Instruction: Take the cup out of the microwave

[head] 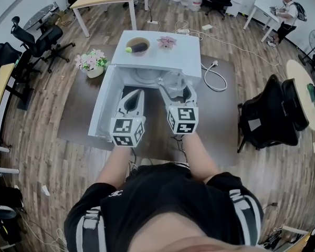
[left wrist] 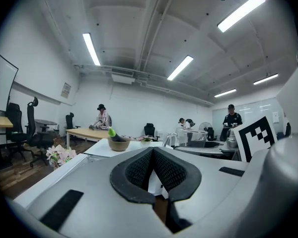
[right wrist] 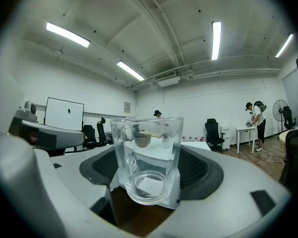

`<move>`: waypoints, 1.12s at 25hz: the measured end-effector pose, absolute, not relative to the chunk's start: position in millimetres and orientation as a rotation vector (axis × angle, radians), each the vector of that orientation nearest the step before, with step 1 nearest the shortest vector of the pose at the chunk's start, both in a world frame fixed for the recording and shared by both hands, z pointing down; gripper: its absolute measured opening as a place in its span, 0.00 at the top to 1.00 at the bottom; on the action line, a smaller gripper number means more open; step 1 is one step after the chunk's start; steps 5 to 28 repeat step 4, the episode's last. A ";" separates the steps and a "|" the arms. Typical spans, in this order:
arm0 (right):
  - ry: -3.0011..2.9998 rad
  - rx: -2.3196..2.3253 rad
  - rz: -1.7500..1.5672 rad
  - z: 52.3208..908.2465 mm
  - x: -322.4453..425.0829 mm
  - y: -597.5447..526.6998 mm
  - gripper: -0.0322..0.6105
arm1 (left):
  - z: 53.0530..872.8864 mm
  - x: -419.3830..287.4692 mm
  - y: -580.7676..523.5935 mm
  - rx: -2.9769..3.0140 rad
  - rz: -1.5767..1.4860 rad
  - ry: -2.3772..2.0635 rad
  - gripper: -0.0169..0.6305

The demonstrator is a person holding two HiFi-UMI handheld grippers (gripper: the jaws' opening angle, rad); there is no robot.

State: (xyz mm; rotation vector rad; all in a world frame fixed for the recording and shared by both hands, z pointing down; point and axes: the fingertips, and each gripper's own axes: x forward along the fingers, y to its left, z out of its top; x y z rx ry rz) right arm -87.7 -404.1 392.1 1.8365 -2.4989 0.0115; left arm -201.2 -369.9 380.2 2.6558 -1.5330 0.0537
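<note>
While the left claw hangs clenched on nothing beside the open microwave door, the right claw grasps the clear glass mug upright, off any surface, just at the front edge of the white microwave.

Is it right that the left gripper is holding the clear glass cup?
No. The right gripper, not the left, holds the clear glass cup. The right gripper view shows the cup between its jaws. The left gripper is shut on nothing.
</note>
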 end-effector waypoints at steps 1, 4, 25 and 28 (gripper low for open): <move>-2.501 1.834 0.008 391.5 -87.5 -402.4 0.38 | 379.5 -200.7 -368.4 2.656 0.052 -1.535 0.97; -2.504 1.830 -0.003 389.0 -86.0 -398.5 0.38 | 376.7 -197.9 -365.3 2.660 0.049 -1.535 0.97; -2.504 1.830 -0.003 389.0 -86.0 -398.5 0.38 | 376.7 -197.9 -365.3 2.660 0.049 -1.535 0.97; -2.504 1.830 -0.003 389.0 -86.0 -398.5 0.38 | 376.7 -197.9 -365.3 2.660 0.049 -1.535 0.97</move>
